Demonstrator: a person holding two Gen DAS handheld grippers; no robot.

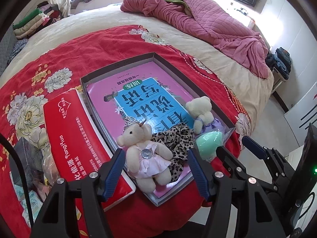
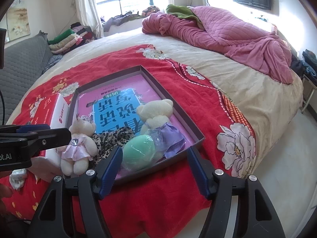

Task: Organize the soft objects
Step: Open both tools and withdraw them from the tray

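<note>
**Soft toys in tray, both grippers empty: snag and tip risks**

Bed carries a red floral blanket; the shallow grey tray sits on it, lined with a pink-and-blue book. Red-and-white tissue pack lies just left of the tray, touching its left wall.

Soft things all bunch at the tray's near end:
- pink-dress bear, near left, legs hanging over the near rim
- purple-dress bear, right side, back to camera
- leopard-print cloth, between the two bears, partly under the pink one
- green egg-shaped squishy in clear wrap, near right, against the purple bear

Left gripper: jaws wide apart, straddling the pink bear, gripping nothing. Right gripper: also wide open, empty, hovering just near of the green squishy.

Risks, as I read it:
- Pink bear is overhanging; a nudge from a finger could push it off the rim onto the blanket.
- Closing on the bear may catch the leopard cloth and drag it along.
- Squishy's wrap looks slick, so a pinch could squirt it out.
- Tray rests on soft bedding, load all near-end; downward pressure could tilt it.
- Grippers are close together, so they could collide.
</note>
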